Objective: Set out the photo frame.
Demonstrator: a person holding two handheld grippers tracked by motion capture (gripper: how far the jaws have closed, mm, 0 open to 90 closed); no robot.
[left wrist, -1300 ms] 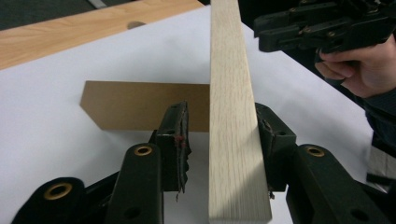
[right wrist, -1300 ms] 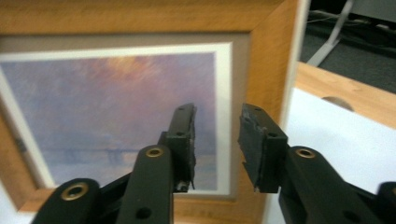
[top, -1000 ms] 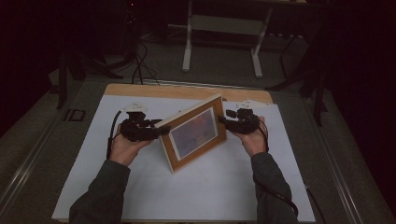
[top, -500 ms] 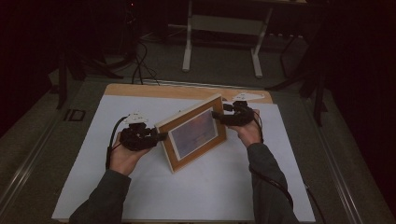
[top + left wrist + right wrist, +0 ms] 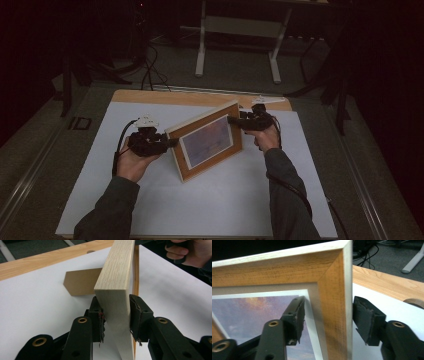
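From the high view we see a rectangular wooden picture frame [image 5: 207, 142] with a pale outer edge, a warm brown front border and a hazy purple-and-orange print behind a white mat, standing near the middle of the white sheet [image 5: 210, 200] that covers the light wooden table [image 5: 150, 96], its top leaning away from us. Our left gripper [image 5: 167, 143] meets the frame's left end and our right gripper [image 5: 234, 120] meets its upper right corner. In the left gripper view we look along the frame's pale, grained side edge [image 5: 115, 290]; our left gripper [image 5: 116, 317] has just been closing and its two black pads now press on either face of that edge, so it grips the frame, while a brown cardboard easel stand [image 5: 81, 284] juts from the back onto the sheet. In the right gripper view the mitred corner of the frame [image 5: 332, 302] sits between the jaws of our right gripper [image 5: 327, 315]; we see slim gaps on both sides, so this gripper straddles the corner without pinching it.
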